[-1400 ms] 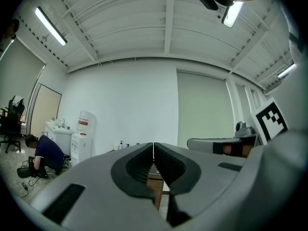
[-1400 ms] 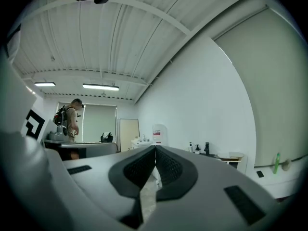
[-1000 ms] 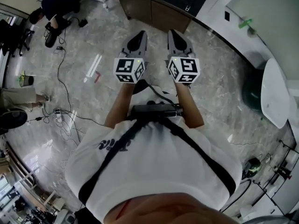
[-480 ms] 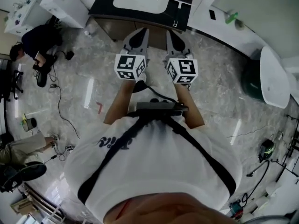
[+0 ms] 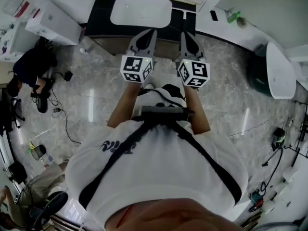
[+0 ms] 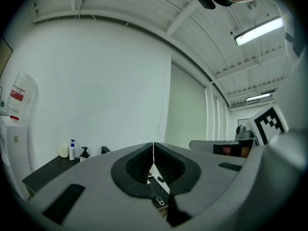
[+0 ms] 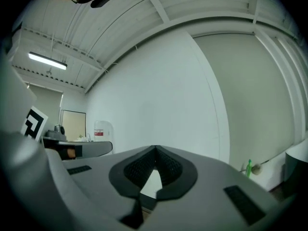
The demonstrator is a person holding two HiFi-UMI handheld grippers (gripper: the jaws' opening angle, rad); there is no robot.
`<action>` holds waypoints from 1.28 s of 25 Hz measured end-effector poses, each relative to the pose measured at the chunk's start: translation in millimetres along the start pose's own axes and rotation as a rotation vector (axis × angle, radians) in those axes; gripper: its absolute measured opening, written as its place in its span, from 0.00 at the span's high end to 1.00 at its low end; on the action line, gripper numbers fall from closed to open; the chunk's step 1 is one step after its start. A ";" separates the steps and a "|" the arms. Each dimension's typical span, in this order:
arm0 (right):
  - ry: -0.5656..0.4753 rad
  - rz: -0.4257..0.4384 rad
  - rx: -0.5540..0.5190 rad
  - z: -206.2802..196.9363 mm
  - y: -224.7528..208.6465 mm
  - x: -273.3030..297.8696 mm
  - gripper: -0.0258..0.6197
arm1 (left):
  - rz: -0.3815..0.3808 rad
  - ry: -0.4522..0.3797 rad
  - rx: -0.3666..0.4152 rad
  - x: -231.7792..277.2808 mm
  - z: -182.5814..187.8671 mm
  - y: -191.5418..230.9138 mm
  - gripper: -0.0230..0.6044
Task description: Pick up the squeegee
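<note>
Grey left gripper (image 6: 153, 147): its jaws are pressing flat together and holding nothing.
Grey right gripper (image 7: 155, 149): its jaws are also touching each other, with nothing pinched.
Hard to tell: a small green thing (image 5: 234, 17) is lying on the white ledge (image 5: 224, 29), to the right of the basin (image 5: 140, 11); it is too small to say whether it is the squeegee.
Hidden: the person's torso (image 5: 159, 172) is covering the floor under the grippers.
Basin: it is sitting in the dark counter (image 5: 98, 22), and its inside is showing only white.
Bottles: a blue-capped pump bottle (image 6: 72, 149) and a dark pump bottle (image 6: 84, 152) are standing side by side on that counter.
</note>
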State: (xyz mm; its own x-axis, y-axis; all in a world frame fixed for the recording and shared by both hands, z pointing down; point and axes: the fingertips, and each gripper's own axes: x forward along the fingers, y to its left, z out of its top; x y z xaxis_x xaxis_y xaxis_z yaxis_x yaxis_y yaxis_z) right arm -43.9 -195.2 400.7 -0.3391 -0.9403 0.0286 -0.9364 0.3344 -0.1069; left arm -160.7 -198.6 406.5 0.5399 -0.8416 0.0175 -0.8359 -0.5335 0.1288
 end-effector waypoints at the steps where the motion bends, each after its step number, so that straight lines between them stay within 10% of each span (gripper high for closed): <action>1: 0.007 -0.013 -0.001 -2.2 -5.1 6.3 0.95 | -0.007 0.005 -0.005 7.3 -2.1 5.5 0.94; 32: 0.613 -0.097 0.056 -224.1 -199.7 200.7 0.93 | -0.064 0.342 -0.098 263.6 -155.6 64.5 0.94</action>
State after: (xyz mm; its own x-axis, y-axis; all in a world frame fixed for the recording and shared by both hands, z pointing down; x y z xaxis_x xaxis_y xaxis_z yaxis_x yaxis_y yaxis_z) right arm 54.6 -436.6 650.5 -0.2592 -0.7532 0.6046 -0.9648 0.2303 -0.1267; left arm -56.9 -441.8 573.7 0.6069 -0.7210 0.3345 -0.7946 -0.5599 0.2348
